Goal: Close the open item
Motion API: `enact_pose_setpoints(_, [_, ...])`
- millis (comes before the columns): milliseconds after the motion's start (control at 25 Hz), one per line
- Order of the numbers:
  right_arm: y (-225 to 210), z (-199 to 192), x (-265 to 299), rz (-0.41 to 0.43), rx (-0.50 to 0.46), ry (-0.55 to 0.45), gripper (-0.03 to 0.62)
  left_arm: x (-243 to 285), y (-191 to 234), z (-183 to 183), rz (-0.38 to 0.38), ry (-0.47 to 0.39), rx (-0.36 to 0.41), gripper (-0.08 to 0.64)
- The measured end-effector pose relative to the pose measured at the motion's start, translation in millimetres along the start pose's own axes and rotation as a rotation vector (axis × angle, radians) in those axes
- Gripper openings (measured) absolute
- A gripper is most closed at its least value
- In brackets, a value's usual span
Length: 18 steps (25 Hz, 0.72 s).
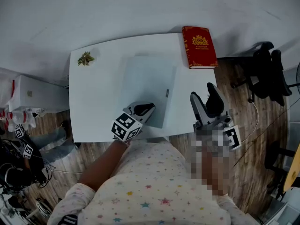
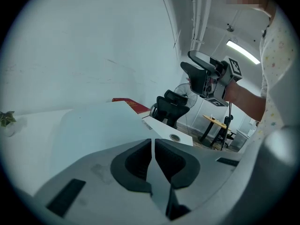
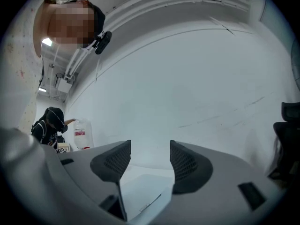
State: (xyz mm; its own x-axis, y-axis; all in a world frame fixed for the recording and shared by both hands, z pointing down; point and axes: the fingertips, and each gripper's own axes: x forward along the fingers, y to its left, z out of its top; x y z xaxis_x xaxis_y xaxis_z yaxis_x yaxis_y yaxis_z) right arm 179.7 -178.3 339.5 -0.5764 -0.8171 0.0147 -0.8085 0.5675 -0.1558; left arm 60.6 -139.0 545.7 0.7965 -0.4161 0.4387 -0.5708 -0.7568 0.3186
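- Where my head camera looks down, the white table (image 1: 93, 102) fills the middle of the wooden floor.
- A black office chair (image 1: 267, 69) stands well to the right of the table. My left gripper's view shows it beyond the table's corner.
- The grey laptop (image 1: 147, 86) lies flat in the middle of the table with its lid down. Only the head view shows the whole lid. My left gripper's view shows it as a pale slab running away from the jaws.
- My right gripper (image 1: 206, 100) hangs just off the table's right edge, its jaws wide apart with nothing between them. Its own view shows mostly bare wall.
- My left gripper (image 1: 142, 109) sits over the laptop's near edge, jaws pressed together and empty.
- A red book (image 1: 199, 47) lies at the far right corner, apart from the laptop.
- A small plant (image 1: 86, 58) sits at the far left corner.
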Motion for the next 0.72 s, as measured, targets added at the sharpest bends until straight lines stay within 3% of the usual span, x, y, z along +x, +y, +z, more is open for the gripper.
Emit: enact_pose_setpoints(720, [-4,-5,-5,-0.023,-0.005,0.016,0.242,15,2,-18,-0.016,0.042,0.024,0.031])
